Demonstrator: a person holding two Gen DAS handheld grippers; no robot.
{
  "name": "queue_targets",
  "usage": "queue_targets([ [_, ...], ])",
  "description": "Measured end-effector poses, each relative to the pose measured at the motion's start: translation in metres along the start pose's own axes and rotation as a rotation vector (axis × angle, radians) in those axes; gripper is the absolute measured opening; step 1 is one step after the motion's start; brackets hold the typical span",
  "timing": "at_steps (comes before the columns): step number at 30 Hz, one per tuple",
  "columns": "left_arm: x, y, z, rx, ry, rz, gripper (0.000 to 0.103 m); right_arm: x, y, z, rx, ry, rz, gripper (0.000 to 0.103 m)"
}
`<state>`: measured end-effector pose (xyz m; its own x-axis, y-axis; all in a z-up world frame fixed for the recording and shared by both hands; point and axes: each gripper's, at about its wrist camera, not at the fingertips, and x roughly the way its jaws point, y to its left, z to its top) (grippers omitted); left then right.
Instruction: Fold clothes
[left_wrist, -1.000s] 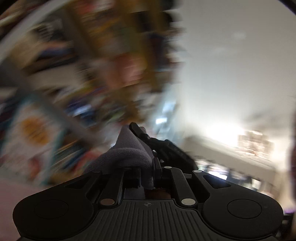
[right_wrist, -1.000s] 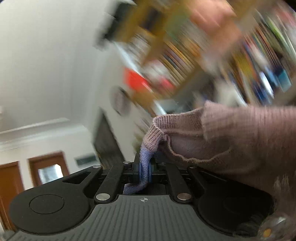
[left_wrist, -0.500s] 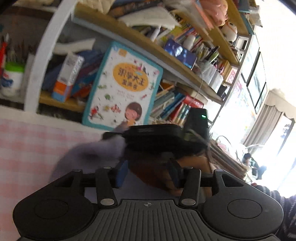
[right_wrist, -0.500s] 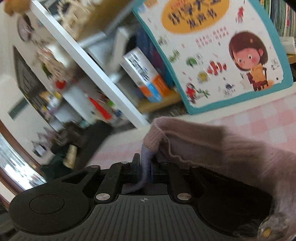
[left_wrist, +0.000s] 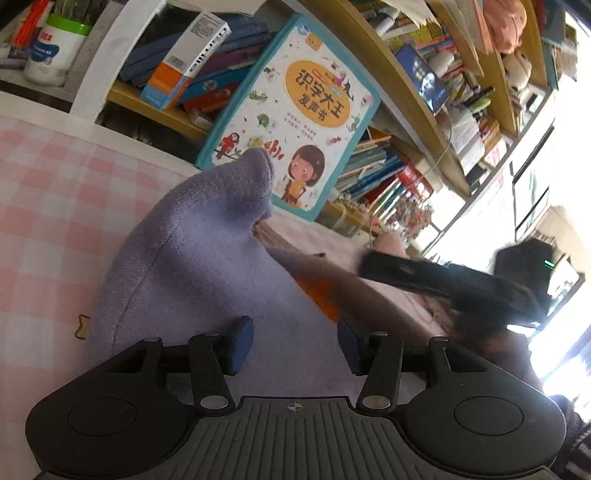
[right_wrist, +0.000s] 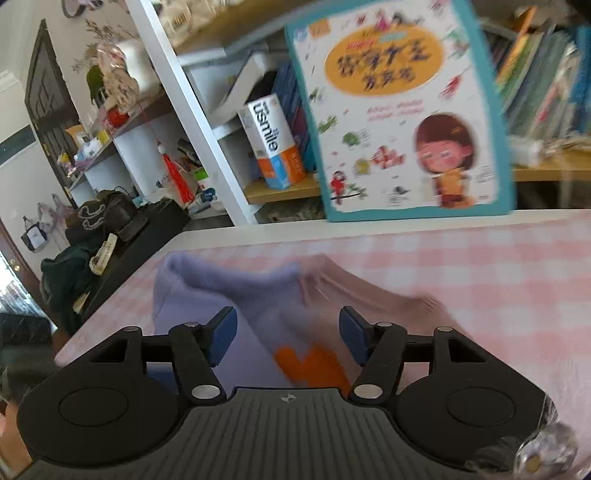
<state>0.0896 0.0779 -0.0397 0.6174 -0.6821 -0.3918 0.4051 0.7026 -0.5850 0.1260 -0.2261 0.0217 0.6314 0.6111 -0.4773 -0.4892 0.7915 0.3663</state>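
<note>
Left gripper (left_wrist: 291, 343): fingers spread, sweater (left_wrist: 192, 266) released since earlier.
Right gripper (right_wrist: 286, 336): likewise released.
Sweater: now dropped on checked tablecloth (right_wrist: 498, 266).

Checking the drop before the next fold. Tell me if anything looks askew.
The lilac sweater lies bunched on the pink checked tablecloth, one corner peaked upward, not flat. Both the left gripper and the right gripper are open.
</note>
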Motion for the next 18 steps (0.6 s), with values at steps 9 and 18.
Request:
queue_targets([
  [9, 0.003, -0.009, -0.002, 0.058, 0.012, 0.006, 0.065, -0.084, -0.034, -0.026, -0.132, 0.075, -0.389, 0.062],
  [18, 0.003, -0.011, -0.003, 0.069, 0.015, 0.018, 0.066, -0.1, -0.067, -0.039, -0.069, 0.157, -0.463, 0.064],
])
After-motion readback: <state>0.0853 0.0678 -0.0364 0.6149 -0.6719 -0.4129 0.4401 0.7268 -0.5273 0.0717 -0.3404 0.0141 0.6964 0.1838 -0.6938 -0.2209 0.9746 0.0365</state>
